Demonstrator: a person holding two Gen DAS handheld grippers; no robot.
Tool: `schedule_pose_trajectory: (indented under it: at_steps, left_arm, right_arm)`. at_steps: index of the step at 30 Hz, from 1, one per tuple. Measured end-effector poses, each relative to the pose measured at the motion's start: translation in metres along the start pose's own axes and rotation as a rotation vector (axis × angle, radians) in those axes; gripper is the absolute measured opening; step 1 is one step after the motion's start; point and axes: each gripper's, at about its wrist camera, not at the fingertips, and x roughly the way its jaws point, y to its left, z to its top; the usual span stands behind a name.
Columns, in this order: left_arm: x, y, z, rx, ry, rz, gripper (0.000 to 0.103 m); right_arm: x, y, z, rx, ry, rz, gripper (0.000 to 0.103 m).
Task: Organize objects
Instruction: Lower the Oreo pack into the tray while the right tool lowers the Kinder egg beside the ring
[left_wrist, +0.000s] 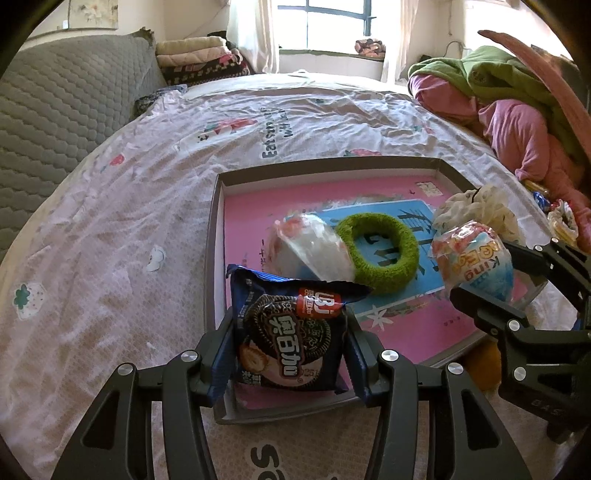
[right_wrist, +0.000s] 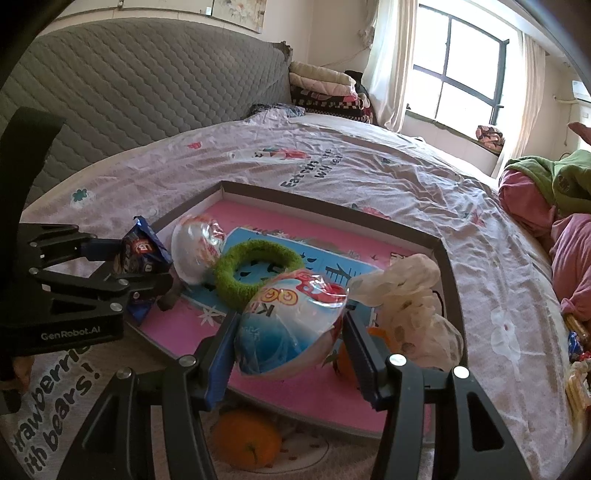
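Orange (right_wrist: 245, 441): far part hidden under the near rim of the tray (right_wrist: 448, 258).
Second orange (right_wrist: 345, 360): mostly hidden behind the right gripper (right_wrist: 290, 354) finger.
Snack packets (right_wrist: 576, 354), far right: cut off by the picture's edge, print unreadable.
Tray liner print: partly covered by the green ring (right_wrist: 255, 273).

We see a grey quilted headboard (right_wrist: 147, 85), folded blankets (right_wrist: 325, 88) stacked near our window (right_wrist: 465, 70), white curtains (left_wrist: 251, 33), pink and green clothes (left_wrist: 517, 110) heaped on the printed bedsheet (left_wrist: 129, 206).

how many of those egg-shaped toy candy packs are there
2. One egg pack is held in the right claw over the tray's near edge; the other lies in the tray beside the green hair tie. Others may be hidden.
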Motion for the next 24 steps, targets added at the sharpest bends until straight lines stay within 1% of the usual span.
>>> schedule_pose_trajectory:
  at_steps: [10,24]
  left_arm:
    - [0.006,0.0,-0.002,0.0,0.009,0.002,0.054]
    - [0.014,-0.003,-0.006,0.005,0.022,0.01,0.054]
  right_arm:
    - [0.006,-0.001,-0.001,0.01,0.015,-0.017,0.056]
    - [0.015,0.008,-0.004,-0.021,0.036,-0.016,0.057]
